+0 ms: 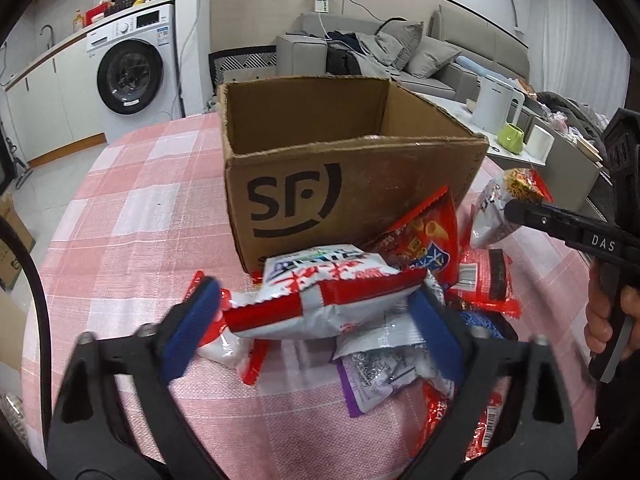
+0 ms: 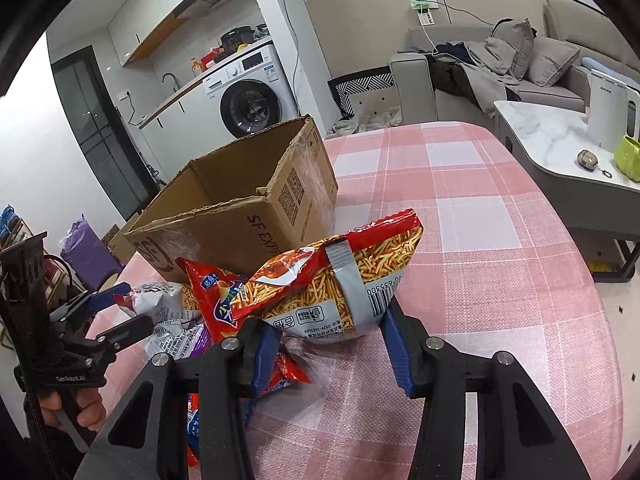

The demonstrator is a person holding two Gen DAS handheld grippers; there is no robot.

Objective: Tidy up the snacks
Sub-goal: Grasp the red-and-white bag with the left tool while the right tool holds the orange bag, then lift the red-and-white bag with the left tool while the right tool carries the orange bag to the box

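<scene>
An open cardboard box (image 1: pixel 320 184) (image 2: pixel 224 216) stands on the pink checked tablecloth (image 1: pixel 132 208). A pile of snack bags lies in front of it. My left gripper (image 1: pixel 316 324) (image 2: pixel 128 308) is open around a white and red bag (image 1: pixel 320 300) on top of the pile. Its blue pads (image 1: pixel 196 320) stand right at the bag's two ends, and the bag looks unsqueezed. My right gripper (image 2: pixel 330 332) (image 1: pixel 516 204) is shut on a red bag of stick snacks (image 2: pixel 340 280) (image 1: pixel 516 188) bound with grey tape, held to the right of the box. A red cone-snack bag (image 1: pixel 428 236) (image 2: pixel 212 292) leans on the box.
More packets lie in the pile: a purple and white one (image 1: pixel 376 376) and red ones (image 1: pixel 484 276). A side table at the right carries a white kettle (image 1: pixel 494 104) and a green cup (image 1: pixel 510 138). A washing machine (image 1: pixel 128 76) and a sofa (image 2: pixel 560 68) stand behind.
</scene>
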